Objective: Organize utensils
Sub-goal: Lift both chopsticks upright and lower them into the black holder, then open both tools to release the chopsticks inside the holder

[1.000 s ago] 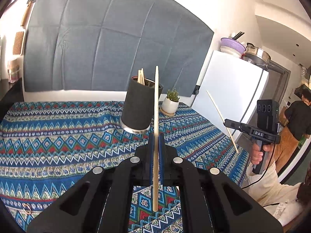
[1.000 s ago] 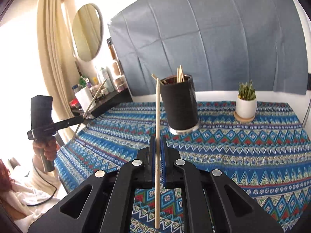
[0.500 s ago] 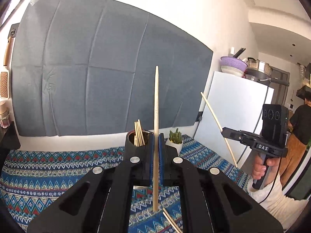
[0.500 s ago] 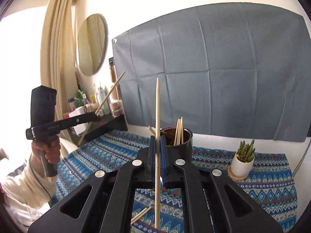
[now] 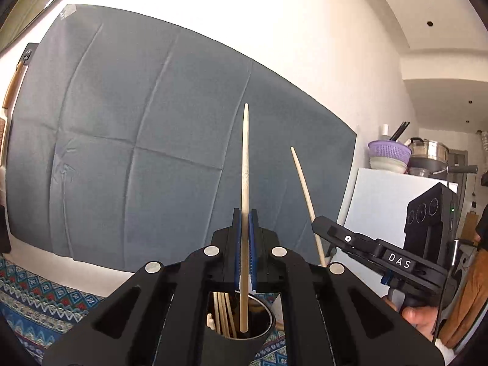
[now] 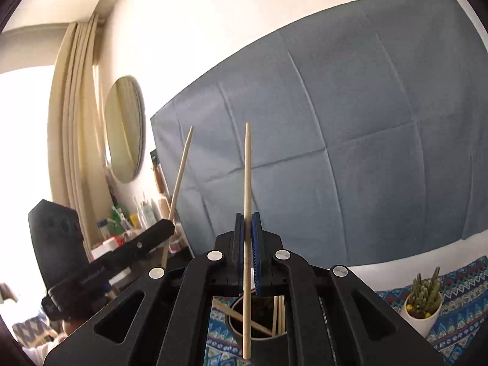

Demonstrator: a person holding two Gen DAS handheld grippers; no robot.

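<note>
Now both the left gripper and right gripper are pinching upright chopsticks in closed jaws above the black holder, patterned surface lying lower right, grey cloth hanging behind.

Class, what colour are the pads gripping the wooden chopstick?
Blue pads, clearest in the left wrist view.

Both pictures are bright with daylight. In the right wrist view the light comes from the window left of the beige pleated curtain, and there it is burnt out to pure white. The white wall above the creased grey-blue cloth backdrop is also overexposed. Straight lines bend strongly near the dark round corners. The black plastic gripper bodies below the backdrop are slightly soft.
</note>
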